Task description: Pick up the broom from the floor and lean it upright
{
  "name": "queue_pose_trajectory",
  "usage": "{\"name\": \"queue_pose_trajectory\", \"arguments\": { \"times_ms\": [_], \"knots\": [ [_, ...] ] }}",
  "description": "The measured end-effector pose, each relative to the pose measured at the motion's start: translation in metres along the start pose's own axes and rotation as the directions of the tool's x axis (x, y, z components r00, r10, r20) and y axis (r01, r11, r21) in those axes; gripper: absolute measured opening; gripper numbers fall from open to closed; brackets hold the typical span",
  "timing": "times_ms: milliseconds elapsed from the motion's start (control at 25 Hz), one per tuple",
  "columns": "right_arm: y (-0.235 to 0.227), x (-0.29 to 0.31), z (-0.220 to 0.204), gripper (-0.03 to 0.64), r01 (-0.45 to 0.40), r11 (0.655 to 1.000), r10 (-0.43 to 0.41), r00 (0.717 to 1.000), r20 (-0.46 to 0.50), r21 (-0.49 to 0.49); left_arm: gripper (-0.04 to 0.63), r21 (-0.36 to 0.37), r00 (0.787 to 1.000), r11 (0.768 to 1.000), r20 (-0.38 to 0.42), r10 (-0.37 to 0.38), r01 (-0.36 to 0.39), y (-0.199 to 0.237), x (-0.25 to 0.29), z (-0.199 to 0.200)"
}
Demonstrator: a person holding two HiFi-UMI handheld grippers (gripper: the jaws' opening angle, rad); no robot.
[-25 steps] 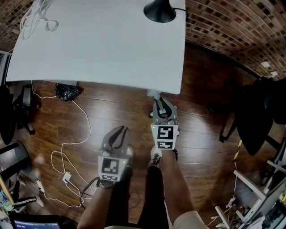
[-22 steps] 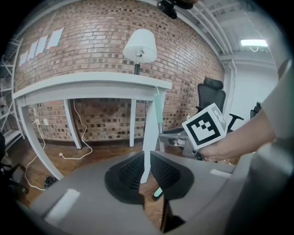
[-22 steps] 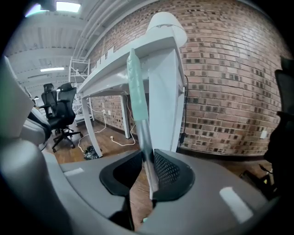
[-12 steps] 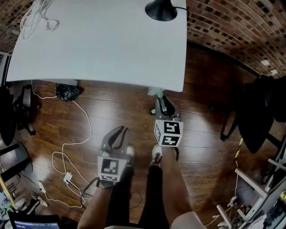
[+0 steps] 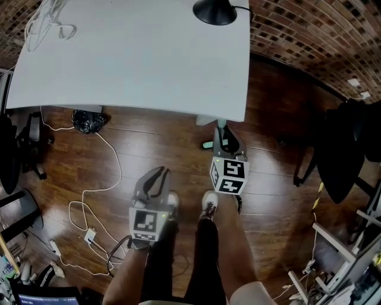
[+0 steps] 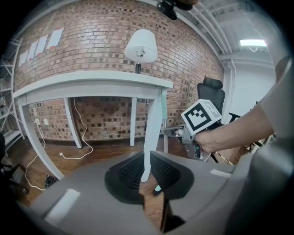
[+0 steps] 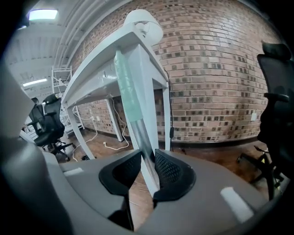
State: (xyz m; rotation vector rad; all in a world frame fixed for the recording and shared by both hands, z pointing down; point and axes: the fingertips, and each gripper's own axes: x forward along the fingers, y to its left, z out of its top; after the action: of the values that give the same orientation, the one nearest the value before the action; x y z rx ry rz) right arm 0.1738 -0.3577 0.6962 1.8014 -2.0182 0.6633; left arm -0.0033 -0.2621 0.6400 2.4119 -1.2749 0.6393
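Observation:
The broom stands upright against the white table's corner leg (image 7: 154,87). Its silver handle with a mint-green grip (image 7: 130,98) rises along that leg, and its green foot (image 5: 206,145) rests on the floor. My right gripper (image 5: 225,142) is at the handle. The pole (image 7: 146,156) passes between its jaws, which have just been opening, with a gap showing at the left pad. The left gripper view shows the same grip (image 6: 164,106) beside the leg. My left gripper (image 5: 158,177) hangs lower left, open and empty (image 6: 146,169).
The white table (image 5: 119,71) fills the top, with a black lamp base (image 5: 213,12) at its far corner. White cables (image 5: 113,179) and a black bag (image 5: 88,122) lie on the wood floor at left. A black office chair (image 5: 348,155) stands right. The person's shoes (image 5: 207,205) show below.
My right gripper has shifted to the right and rolled, so its marker cube now tilts. The broom stays against the table leg. My left gripper has not moved.

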Motion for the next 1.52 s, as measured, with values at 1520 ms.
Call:
{"name": "queue_pose_trajectory", "arguments": {
  "times_ms": [1520],
  "knots": [
    [0.048, 0.01, -0.013, 0.115, -0.146, 0.988, 0.141, 0.986, -0.09, -0.051, 0.035, -0.018, 0.999, 1.0, -0.034, -0.026, 0.025, 0.0, -0.001, -0.021]
  ]
}}
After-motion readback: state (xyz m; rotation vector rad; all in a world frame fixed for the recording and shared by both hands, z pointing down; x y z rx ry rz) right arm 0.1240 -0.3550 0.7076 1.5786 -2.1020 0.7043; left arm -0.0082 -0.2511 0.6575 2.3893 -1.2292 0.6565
